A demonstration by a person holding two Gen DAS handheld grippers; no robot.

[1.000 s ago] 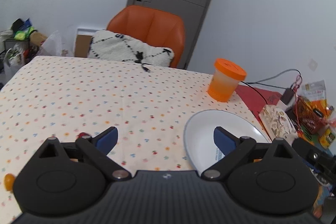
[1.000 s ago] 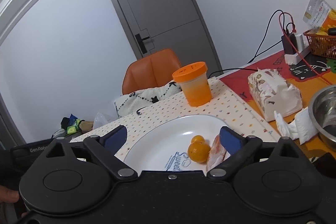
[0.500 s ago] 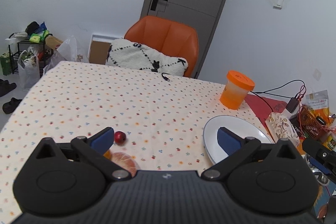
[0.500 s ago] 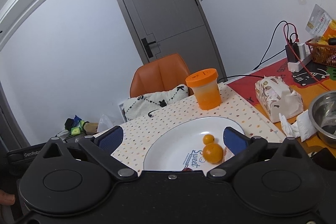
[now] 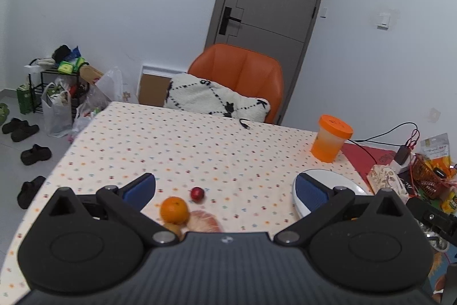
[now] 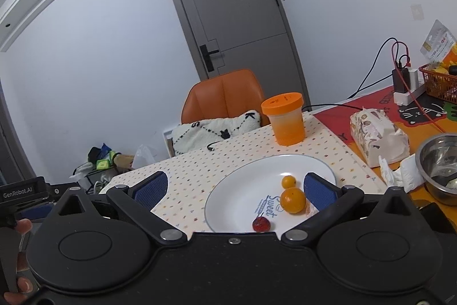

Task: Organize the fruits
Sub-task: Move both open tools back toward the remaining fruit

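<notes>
In the left wrist view an orange (image 5: 174, 209), a small red fruit (image 5: 197, 193), a peeled citrus (image 5: 203, 222) and a small yellow-orange fruit (image 5: 173, 228) lie together on the dotted tablecloth, just ahead of my open, empty left gripper (image 5: 225, 189). The white plate (image 5: 331, 176) shows at the right. In the right wrist view the white plate (image 6: 237, 202) holds an orange (image 6: 292, 200), a smaller orange fruit (image 6: 288, 181), a red fruit (image 6: 261, 224) and a pale peeled piece (image 6: 310, 209) partly hidden by my finger. My right gripper (image 6: 235, 187) hangs open above the plate, holding nothing.
An orange lidded cup (image 6: 284, 119) stands behind the plate. A tissue pack (image 6: 377, 133), a steel bowl (image 6: 440, 165), cables and a red basket (image 6: 437, 82) crowd the right side. An orange chair (image 5: 240, 76) with a pillow sits at the far edge. A hand (image 6: 17, 256) shows at lower left.
Both grippers have pulled back and risen. The fruit group on the cloth has come into the left view, and the red fruit on the plate has appeared in the right view.
</notes>
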